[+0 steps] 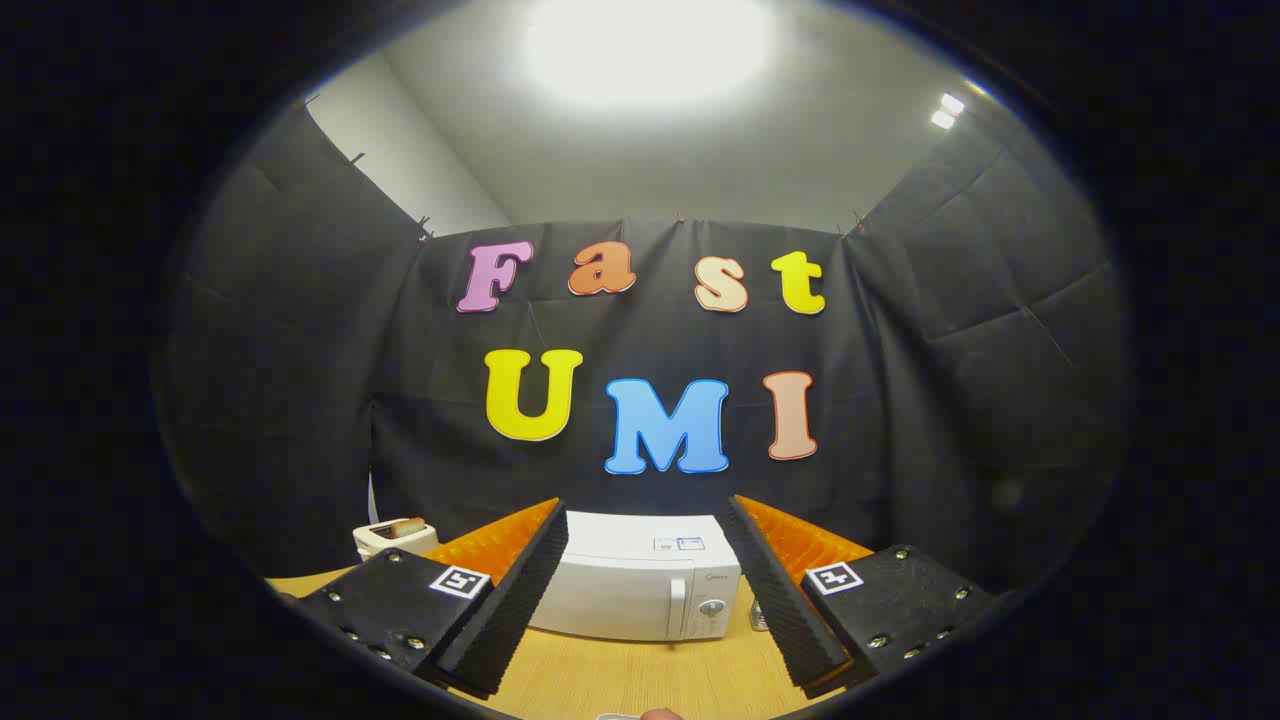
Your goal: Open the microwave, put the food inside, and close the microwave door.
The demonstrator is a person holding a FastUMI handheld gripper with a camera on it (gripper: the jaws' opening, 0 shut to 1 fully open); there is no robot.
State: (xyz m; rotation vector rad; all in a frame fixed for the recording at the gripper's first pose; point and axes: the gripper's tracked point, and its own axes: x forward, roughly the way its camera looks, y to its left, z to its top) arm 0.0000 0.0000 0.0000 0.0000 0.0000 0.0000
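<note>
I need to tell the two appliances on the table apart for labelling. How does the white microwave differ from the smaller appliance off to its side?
The microwave is a wide, large box seen beyond and between the open gripper fingers; the toaster is much smaller and sits farther back, beyond one finger. The microwave has a shut door with a handle and round knob; the toaster is open on top, with something brownish sticking out. Both are pale and stand on the wooden table.
</note>
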